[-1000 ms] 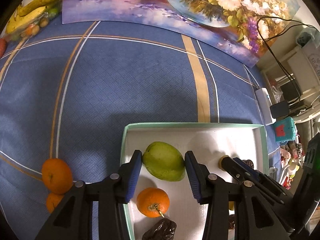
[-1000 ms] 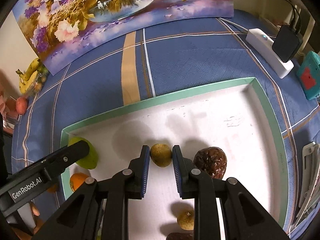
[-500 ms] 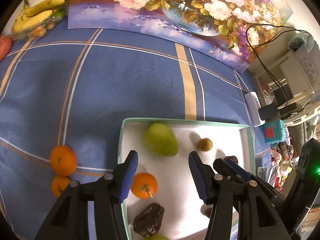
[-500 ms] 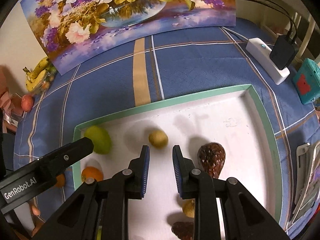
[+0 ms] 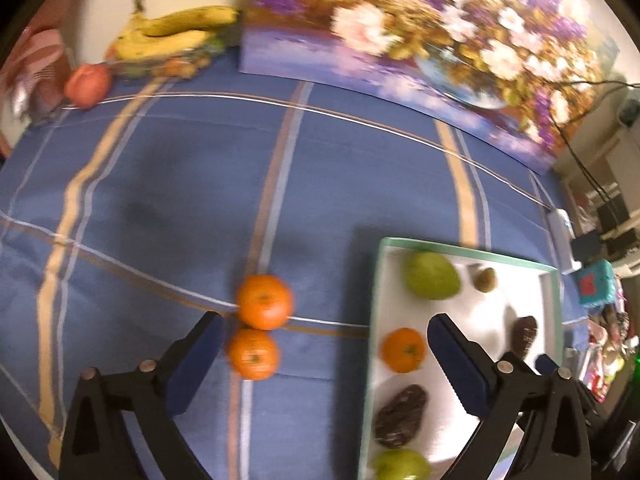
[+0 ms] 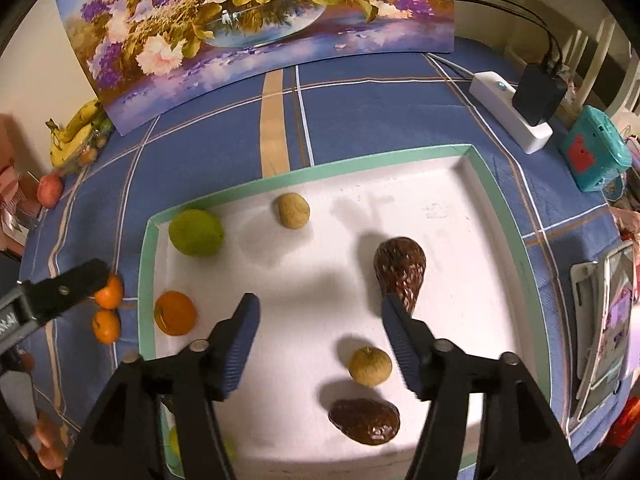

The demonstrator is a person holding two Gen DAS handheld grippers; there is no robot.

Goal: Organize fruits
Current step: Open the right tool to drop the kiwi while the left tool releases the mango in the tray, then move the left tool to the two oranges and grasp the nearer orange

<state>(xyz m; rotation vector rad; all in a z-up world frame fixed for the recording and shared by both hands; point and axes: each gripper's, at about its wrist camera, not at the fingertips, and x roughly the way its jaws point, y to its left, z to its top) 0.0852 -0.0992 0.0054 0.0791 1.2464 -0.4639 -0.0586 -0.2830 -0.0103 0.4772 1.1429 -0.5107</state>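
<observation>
Left gripper (image 5: 324, 354) opening, empty, above 2 round oranges (image 5: 264, 307) on woven cloth (image 5: 168, 184).

free: tray (image 6: 146, 280) centre (bare) | blocked: two oranges (image 5: 264, 307) beside left rim

A blue checked cloth (image 6: 360, 120) with tan and white stripes covers the counter. A flower painting (image 6: 256, 20) leans against the pale wall (image 6: 32, 60) at the back. A white power strip (image 6: 508, 112) with black cables lies at the right edge.
</observation>
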